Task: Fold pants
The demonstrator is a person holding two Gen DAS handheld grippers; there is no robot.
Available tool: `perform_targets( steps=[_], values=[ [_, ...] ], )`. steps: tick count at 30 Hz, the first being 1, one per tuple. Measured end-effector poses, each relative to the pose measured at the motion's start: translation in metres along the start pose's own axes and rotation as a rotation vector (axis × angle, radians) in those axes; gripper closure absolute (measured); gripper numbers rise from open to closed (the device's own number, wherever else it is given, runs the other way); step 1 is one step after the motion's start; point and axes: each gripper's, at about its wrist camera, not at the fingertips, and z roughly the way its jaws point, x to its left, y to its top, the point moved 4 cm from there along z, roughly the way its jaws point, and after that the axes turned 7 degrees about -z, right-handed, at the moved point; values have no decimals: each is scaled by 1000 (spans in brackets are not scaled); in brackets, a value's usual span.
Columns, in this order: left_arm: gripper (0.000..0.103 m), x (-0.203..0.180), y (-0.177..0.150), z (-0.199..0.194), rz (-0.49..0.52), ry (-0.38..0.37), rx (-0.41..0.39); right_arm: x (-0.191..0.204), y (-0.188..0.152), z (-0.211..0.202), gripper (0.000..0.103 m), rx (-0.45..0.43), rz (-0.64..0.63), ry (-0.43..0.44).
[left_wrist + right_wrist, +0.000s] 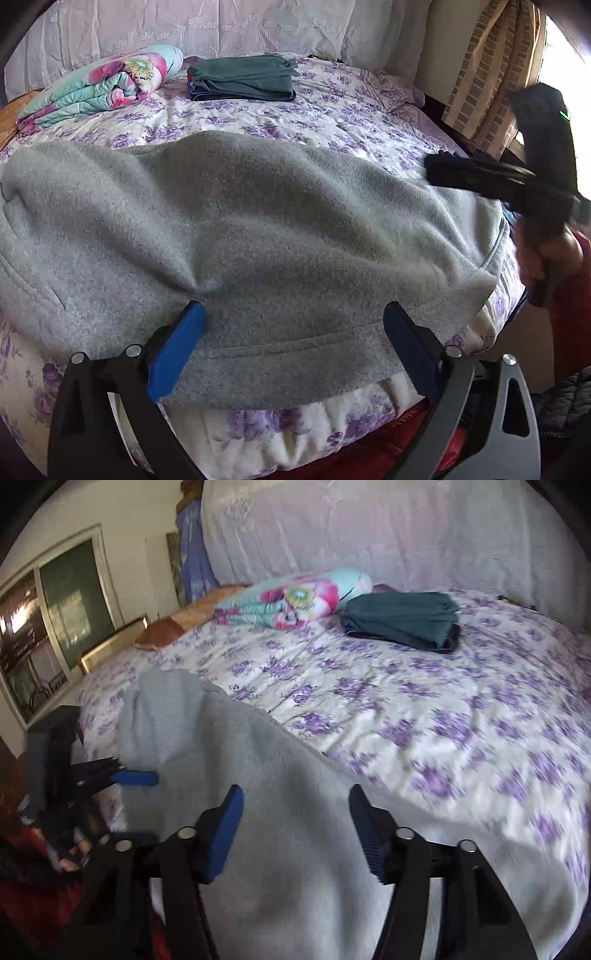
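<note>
Grey fleece pants (258,229) lie spread across the near edge of the bed, their hem hanging over the side; they also show in the right wrist view (266,775). My left gripper (291,317) is open, its blue pads resting on the fabric near the hem. It shows from the side in the right wrist view (136,777). My right gripper (295,805) is open just above the pants' right end. It shows as a blurred black shape in the left wrist view (436,166).
The bed has a white sheet with purple flowers (424,709). A stack of folded dark green clothes (242,77) and a rolled floral quilt (99,88) lie at the far side. A window and picture frame (110,642) stand left of the bed.
</note>
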Motion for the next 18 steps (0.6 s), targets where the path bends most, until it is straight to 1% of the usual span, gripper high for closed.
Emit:
perform_targets(
  steps=[3,5,6,7,8,9,10,11,13,15,18],
  values=[
    [8,-2,-1,2,12,10,-8,13,17,35,45,41,-97,-4],
    [6,-4,-3,4,28,13,-11,21,23,56,47,84,-135,19],
    [5,-4,-3,4,35,15,-12,23,23,66,62,111,-148,27],
    [5,-5,-4,5,44,20,-13,26,21,75,73,138,-160,31],
    [5,-5,-5,6,55,24,-13,30,16,79,80,157,-168,34],
    [5,-6,-7,6,66,25,-14,38,11,77,85,160,-181,26],
    [5,-5,-8,6,71,22,-17,42,6,74,88,163,-209,11],
    [5,-5,-8,5,72,15,-21,43,3,70,94,167,-220,1],
    [5,-3,-8,3,60,-8,-28,38,-2,62,97,165,-186,-6],
    [5,0,-5,2,37,-27,-32,32,2,58,97,141,-178,-49],
    [5,0,-3,6,41,-10,-28,30,14,65,97,127,-195,-85]
  ],
)
